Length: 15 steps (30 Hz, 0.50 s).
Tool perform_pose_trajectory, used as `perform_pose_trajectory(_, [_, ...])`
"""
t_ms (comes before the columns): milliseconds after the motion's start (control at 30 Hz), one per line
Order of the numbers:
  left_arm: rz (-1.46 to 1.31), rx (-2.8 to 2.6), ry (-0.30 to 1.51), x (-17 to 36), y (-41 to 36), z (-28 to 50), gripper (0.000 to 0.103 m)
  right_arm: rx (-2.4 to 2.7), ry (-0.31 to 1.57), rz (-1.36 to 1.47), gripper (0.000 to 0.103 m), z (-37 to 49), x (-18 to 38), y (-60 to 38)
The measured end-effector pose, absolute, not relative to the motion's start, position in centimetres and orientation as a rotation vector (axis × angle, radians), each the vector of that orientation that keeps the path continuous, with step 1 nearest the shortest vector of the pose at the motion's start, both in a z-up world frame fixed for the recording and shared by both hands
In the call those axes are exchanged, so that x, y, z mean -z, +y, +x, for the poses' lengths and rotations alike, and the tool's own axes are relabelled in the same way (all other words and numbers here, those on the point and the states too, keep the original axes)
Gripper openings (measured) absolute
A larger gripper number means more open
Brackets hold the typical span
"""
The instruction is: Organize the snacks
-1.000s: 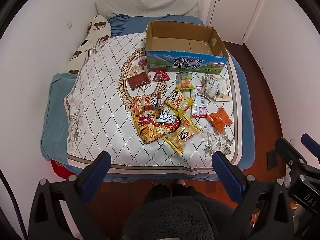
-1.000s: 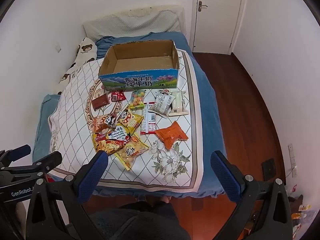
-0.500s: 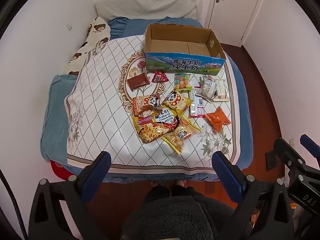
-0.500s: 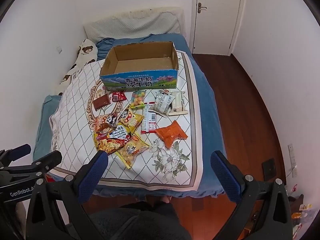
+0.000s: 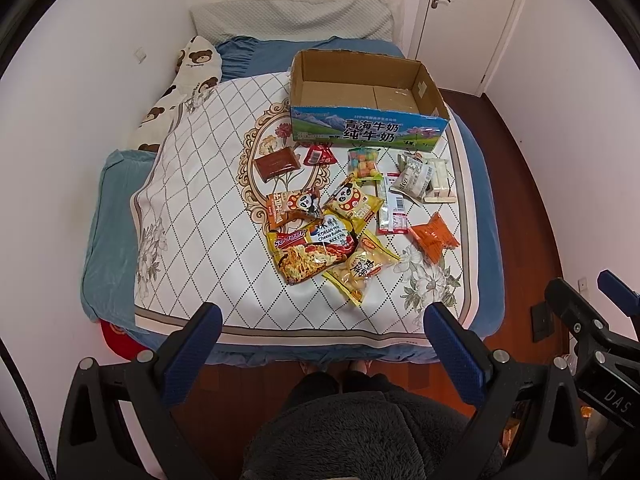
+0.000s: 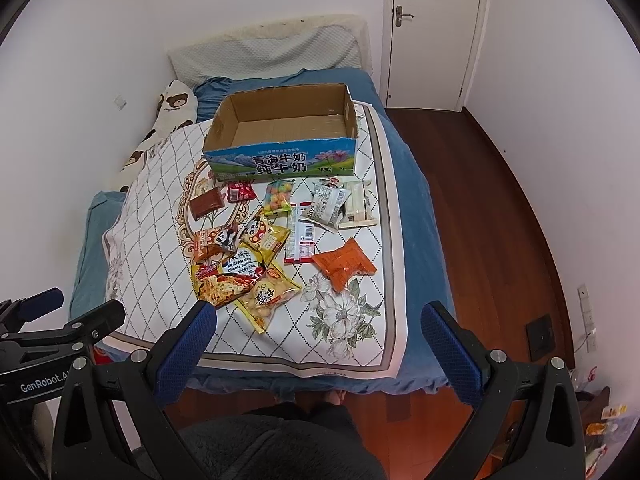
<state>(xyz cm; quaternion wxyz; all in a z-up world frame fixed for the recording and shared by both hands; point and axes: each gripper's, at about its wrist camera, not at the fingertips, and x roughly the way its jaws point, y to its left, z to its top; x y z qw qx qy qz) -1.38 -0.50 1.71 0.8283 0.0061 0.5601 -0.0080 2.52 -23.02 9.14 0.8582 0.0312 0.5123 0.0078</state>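
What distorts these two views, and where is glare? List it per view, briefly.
Left wrist view: fisheye bends the walls and door frame, black vignette fills the corners, and faint sheen shows on the noodle packet. Right wrist view: the same curvature and vignette; the cardboard box stays sharp, and the orange packet shows slight glare.

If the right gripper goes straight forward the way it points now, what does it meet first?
Probably the quilt near the foot of the bed, just beyond the yellow snack bag. The right gripper is open and empty; depth is unclear.

Even, soft indoor light, seemingly from overhead; sharp focus centrally, strong fisheye curvature and black vignetting beyond the frame's circle, densest at 10 and 2 o'clock.
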Motion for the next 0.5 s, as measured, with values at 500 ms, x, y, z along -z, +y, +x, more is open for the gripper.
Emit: perform_pose_trajectory(500, [0.013, 0.021, 1.184, -1.83, -0.4, -1.65, 0.103, -0.023, 1.076, 0.064, 0.103, 2.59, -8.73, -22.69])
